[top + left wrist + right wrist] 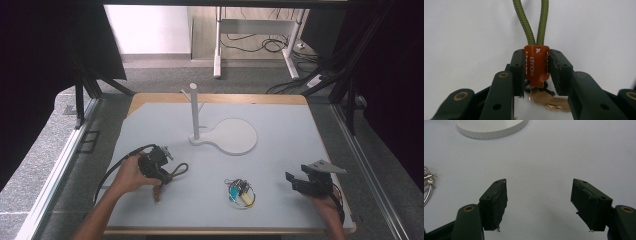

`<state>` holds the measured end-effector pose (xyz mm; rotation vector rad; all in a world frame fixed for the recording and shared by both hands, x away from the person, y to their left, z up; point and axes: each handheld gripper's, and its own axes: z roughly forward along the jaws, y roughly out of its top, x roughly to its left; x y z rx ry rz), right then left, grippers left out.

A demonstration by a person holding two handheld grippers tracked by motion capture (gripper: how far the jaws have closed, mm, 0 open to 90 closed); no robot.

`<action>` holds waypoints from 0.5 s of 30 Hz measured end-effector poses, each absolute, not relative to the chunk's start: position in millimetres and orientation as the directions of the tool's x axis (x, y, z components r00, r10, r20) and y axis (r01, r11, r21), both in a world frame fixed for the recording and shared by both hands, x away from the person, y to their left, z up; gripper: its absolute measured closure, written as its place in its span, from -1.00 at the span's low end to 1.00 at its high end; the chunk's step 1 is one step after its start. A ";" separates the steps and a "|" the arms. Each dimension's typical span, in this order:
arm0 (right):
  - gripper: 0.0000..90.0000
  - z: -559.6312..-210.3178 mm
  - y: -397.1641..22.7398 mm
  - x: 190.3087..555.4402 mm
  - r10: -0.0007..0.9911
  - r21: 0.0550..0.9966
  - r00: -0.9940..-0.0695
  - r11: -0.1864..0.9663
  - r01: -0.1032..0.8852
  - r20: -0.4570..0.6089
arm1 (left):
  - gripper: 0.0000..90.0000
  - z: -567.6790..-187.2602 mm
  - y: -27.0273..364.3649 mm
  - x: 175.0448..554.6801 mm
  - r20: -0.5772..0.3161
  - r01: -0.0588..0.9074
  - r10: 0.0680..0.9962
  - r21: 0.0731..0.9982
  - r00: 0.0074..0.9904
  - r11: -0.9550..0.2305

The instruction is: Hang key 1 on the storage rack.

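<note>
Light even and diffuse from overhead; table [280, 130] reads pale, faintly blue, with soft, short shadows. Dark curtains [395, 75] to both sides nearly black. High view soft, low in detail. Gripper views sharper up close; slight corner darkening, background soft.

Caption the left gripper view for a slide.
Left gripper with its jaws shut on the orange leather tab of a keychain, its green cord loop extending ahead over the table.
</note>
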<state>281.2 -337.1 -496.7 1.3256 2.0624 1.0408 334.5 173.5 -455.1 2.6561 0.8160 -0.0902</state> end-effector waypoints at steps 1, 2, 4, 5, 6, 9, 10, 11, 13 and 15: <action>-0.33 -496.0 -337.5 281.1 0.908 0.801 -0.419 0.243 0.548 0.012 | 0.48 -450.1 177.9 334.4 -0.180 0.572 0.546 0.349 0.818 -0.743; -0.33 -495.6 -337.9 280.9 0.908 0.801 -0.418 0.240 0.548 0.014 | 0.48 -444.6 183.3 335.0 -0.181 0.576 0.551 0.363 0.815 -0.733; -0.33 -495.9 -338.9 280.8 0.910 0.805 -0.414 0.236 0.545 0.014 | 0.48 -433.3 190.7 334.2 -0.148 0.573 0.563 0.380 0.813 -0.727; -0.33 -495.8 -339.8 280.7 0.911 0.802 -0.412 0.236 0.549 0.014 | 0.48 -433.3 190.7 334.2 -0.148 0.573 0.563 0.380 0.813 -0.727; -0.33 -496.1 -340.5 280.8 0.913 0.802 -0.409 0.232 0.550 0.016 | 0.48 -421.5 196.5 333.2 -0.145 0.563 0.558 0.406 0.817 -0.719; -0.33 -496.2 -342.6 280.7 0.915 0.800 -0.403 0.226 0.556 0.021 | 0.48 -406.3 202.3 332.3 -0.142 0.558 0.558 0.431 0.818 -0.709; -0.33 -496.3 -343.1 280.6 0.916 0.801 -0.402 0.225 0.555 0.021 | 0.48 -402.5 203.6 332.2 -0.142 0.559 0.560 0.439 0.816 -0.704; -0.33 -496.3 -343.3 280.5 0.916 0.801 -0.400 0.223 0.556 0.023 | 0.48 -398.9 204.9 332.5 -0.140 0.560 0.563 0.442 0.815 -0.701; -0.33 -496.4 -343.3 280.6 0.917 0.801 -0.399 0.222 0.557 0.023 | 0.48 -392.9 207.2 334.0 -0.138 0.562 0.566 0.443 0.813 -0.698; -0.33 -496.5 -343.2 280.7 0.916 0.800 -0.400 0.223 0.556 0.022 | 0.48 -391.3 208.2 335.1 -0.144 0.566 0.568 0.447 0.810 -0.693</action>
